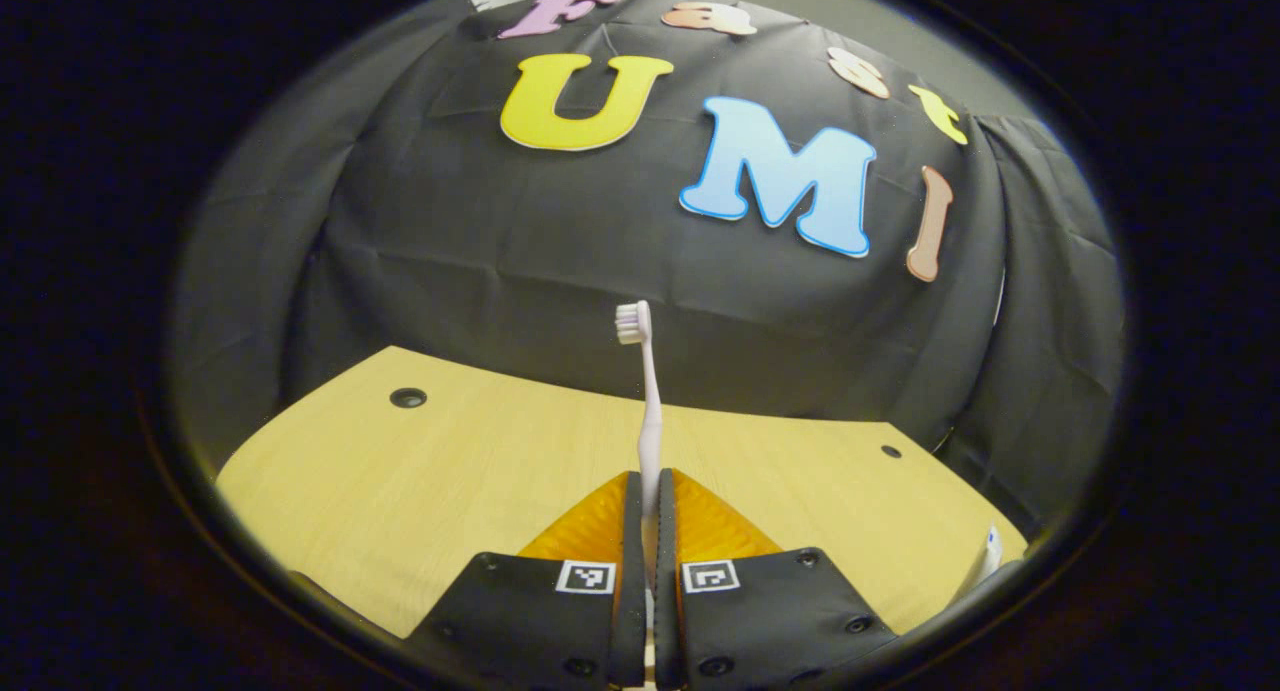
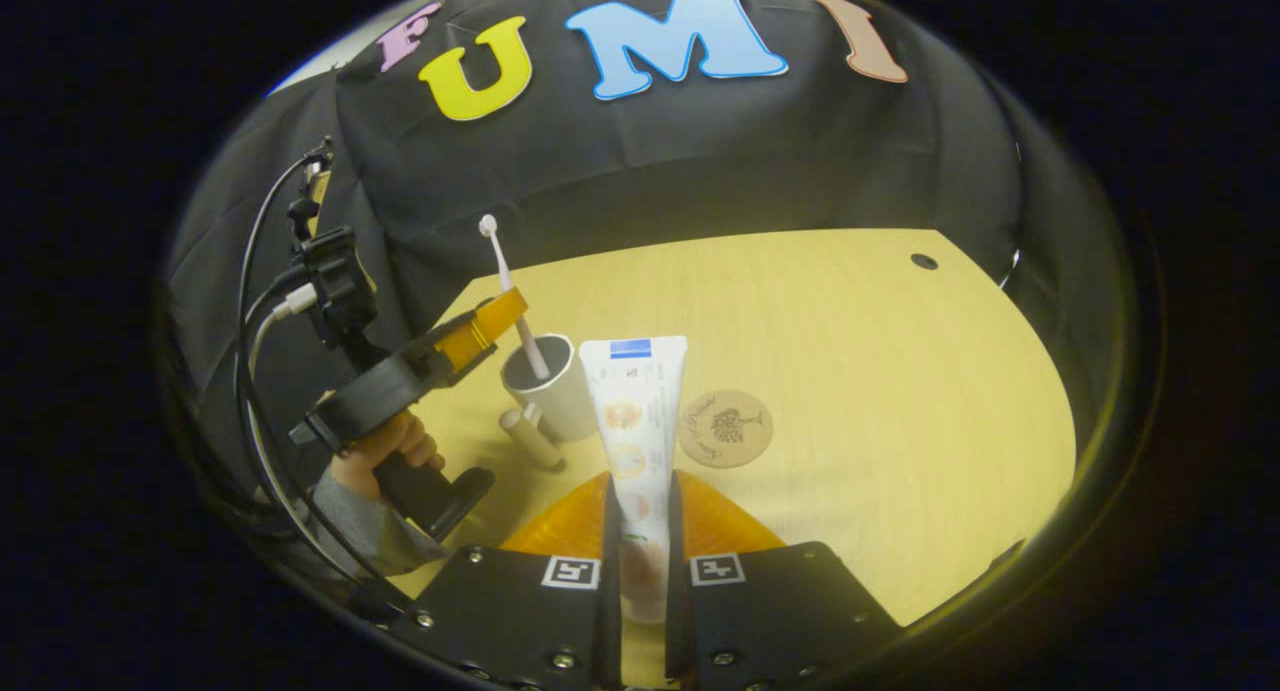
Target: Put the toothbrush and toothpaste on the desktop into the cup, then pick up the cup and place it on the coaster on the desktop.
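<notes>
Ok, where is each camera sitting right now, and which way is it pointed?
Left gripper view: rides the left tongs, facing the booth wall across the desk; its fingers clamp the upright toothbrush.
Right gripper view: rides the right tongs, looking down over the desk at the cup and coaster; its fingers grip the toothpaste; the left tongs and a hand show at left.
Shared: toothbrush, desk, wall.
</notes>
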